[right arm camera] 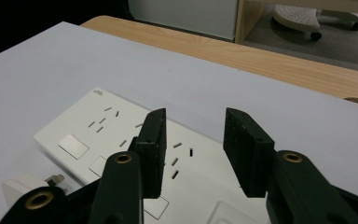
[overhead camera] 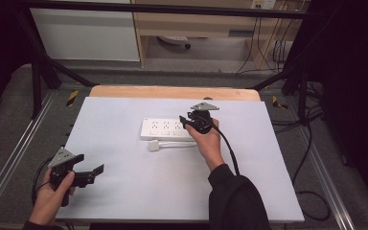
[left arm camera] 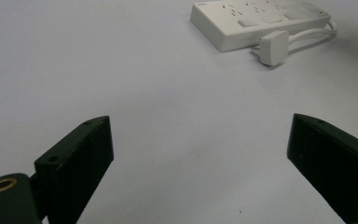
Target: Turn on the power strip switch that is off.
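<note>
Right tool (right arm camera: 193,154) hovers over white plastic power strip (right arm camera: 121,154), jaws narrowed, empty; left tool (left arm camera: 200,163) wide, idle. Next: probably descend and grip.

Both grippers are showing black bodies; the left gripper (overhead camera: 87,173) and right gripper (overhead camera: 188,121) are carrying grey triangular plates, brass-ringed screw holes, black cables; a dark sleeve (overhead camera: 237,199) is covering the right forearm.

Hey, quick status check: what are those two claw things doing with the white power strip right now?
Right gripper above the power strip, jaws apart, nothing held. Left gripper open, idle. Plug loose beside the strip. Nothing in the way.
</note>
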Motion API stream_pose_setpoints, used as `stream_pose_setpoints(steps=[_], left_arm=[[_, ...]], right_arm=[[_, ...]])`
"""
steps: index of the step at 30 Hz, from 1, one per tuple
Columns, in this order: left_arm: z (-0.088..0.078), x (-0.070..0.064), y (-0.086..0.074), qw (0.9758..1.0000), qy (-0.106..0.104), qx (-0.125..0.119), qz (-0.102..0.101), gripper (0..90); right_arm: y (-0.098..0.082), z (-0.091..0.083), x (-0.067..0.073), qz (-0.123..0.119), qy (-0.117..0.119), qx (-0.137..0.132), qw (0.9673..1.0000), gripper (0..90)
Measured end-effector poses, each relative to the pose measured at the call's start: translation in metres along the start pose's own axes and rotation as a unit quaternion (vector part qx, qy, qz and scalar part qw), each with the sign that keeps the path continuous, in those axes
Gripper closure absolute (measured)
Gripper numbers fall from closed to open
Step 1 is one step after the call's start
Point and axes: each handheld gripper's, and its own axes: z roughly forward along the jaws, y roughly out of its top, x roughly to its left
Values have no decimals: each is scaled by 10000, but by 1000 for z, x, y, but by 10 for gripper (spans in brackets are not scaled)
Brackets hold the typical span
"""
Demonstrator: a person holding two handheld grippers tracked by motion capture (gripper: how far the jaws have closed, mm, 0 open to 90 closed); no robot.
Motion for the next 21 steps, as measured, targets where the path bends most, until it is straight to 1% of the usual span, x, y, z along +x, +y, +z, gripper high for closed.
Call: stream_pose_setpoints(steps=[3,11,16,21], left_arm=[[0,0,0,10000,-4,3,-1,71],[0,0,0,10000,-4,-2,7,71],[0,0,0,10000,-6,-4,7,71],[0,0,0,10000,-6,-5,8,71]], right_arm=[[-2,2,1,0,17,24,10000,629],[-5,8,5,-111,25,22,9999,696],[-9,11,7,-123,22,45,9999,724],[-12,14,11,-163,115,24,9998,746]])
